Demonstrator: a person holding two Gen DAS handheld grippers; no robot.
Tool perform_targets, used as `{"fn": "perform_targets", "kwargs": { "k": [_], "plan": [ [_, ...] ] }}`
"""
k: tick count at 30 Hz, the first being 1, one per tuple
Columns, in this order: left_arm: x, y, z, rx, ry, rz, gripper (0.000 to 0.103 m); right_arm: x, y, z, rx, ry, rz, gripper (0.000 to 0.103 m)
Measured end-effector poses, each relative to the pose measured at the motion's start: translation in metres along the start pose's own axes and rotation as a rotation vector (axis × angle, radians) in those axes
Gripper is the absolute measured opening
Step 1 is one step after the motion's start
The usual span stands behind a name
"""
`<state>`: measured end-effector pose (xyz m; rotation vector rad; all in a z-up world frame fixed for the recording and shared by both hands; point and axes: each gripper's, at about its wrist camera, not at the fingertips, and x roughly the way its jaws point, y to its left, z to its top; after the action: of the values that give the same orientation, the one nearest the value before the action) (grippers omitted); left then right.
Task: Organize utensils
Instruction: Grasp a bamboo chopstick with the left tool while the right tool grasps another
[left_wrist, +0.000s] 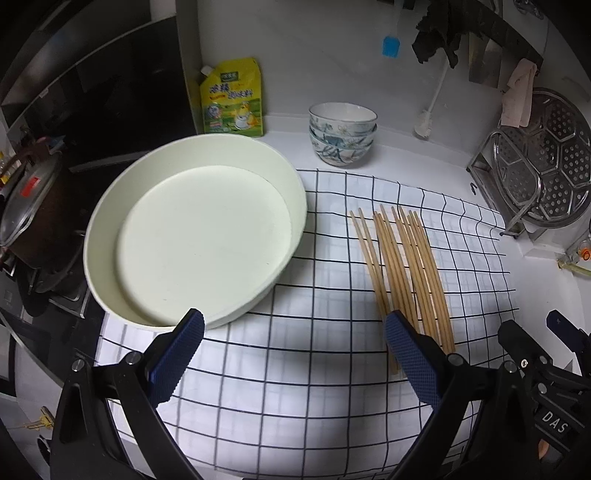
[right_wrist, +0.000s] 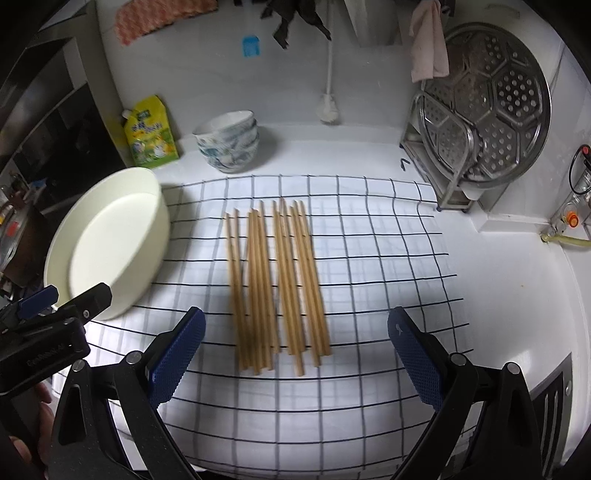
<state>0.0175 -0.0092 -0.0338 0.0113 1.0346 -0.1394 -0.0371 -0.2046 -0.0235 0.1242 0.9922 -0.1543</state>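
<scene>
Wooden chopsticks (right_wrist: 277, 284) are laid in loose groups on the checked cloth (right_wrist: 369, 258), just right of the cream tray (left_wrist: 110, 258). Both the left tool (left_wrist: 293, 339) and right tool (right_wrist: 295, 339) are held released, gripping nothing. Neighbouring sticks could be scattered or rolled if one crowded bundle is pinched off-centre.

Both wrist views look down from close above, sharing chopsticks (left_wrist: 406, 266) (right_wrist: 277, 284) and checked cloth (left_wrist: 295, 369) (right_wrist: 369, 258).

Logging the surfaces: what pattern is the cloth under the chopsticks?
White cloth with a dark grid, clearest in the right wrist view.
</scene>
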Motion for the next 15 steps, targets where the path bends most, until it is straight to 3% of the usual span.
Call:
{"fn": "perform_targets", "kwargs": {
  "k": [8,15],
  "plan": [
    [0.046,-0.037,-0.007,0.012,0.029,0.029,0.097,0.055,-0.036,0.004,-0.053,0.036,0.016,0.094],
    [0.086,-0.058,-0.008,0.004,0.007,0.082,0.097,0.108,-0.053,0.009,-0.072,0.028,0.038,0.094]
  ]
}}
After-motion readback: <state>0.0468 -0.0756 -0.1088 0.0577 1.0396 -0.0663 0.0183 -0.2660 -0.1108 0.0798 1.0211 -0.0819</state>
